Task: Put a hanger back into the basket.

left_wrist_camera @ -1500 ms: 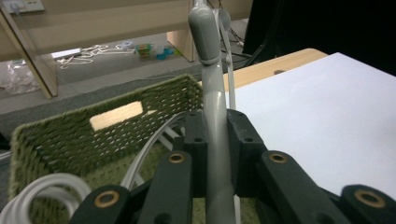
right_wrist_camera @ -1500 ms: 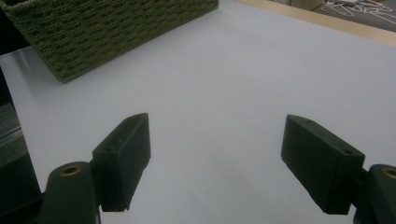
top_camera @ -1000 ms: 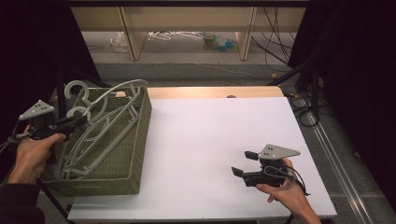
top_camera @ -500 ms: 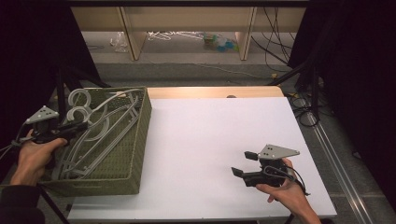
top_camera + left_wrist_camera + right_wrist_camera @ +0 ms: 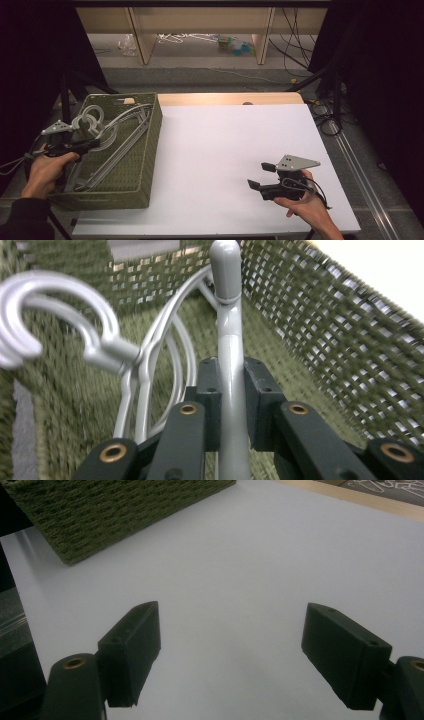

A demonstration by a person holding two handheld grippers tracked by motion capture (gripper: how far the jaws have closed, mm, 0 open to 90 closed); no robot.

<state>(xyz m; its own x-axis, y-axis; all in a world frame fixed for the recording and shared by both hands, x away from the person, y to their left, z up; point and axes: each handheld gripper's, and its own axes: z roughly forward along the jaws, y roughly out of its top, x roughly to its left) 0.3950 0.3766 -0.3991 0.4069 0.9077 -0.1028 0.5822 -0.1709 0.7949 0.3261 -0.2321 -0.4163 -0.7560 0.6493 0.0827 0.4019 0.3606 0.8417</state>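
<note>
Several grey plastic hangers (image 5: 117,137) lie in a green woven basket (image 5: 142,187) at the table's left. My left gripper (image 5: 92,144) is at the basket's left side, shut on the bar of one grey hanger (image 5: 230,340); its jaws clamp the bar from both sides. Other hanger hooks (image 5: 55,315) curl to the left in the left gripper view. My right gripper (image 5: 259,176) rests low over the white table (image 5: 225,150) near the front right, open, with nothing between its fingers (image 5: 132,645).
The basket's side wall (image 5: 115,510) shows far off in the right gripper view. Wooden shelf legs and loose hangers (image 5: 185,37) lie on the floor beyond the table. Cables (image 5: 320,75) run down the right side.
My left gripper has moved leftward and slightly down with the hanger, and the hangers have settled lower into the basket. The right gripper has stayed in place.
</note>
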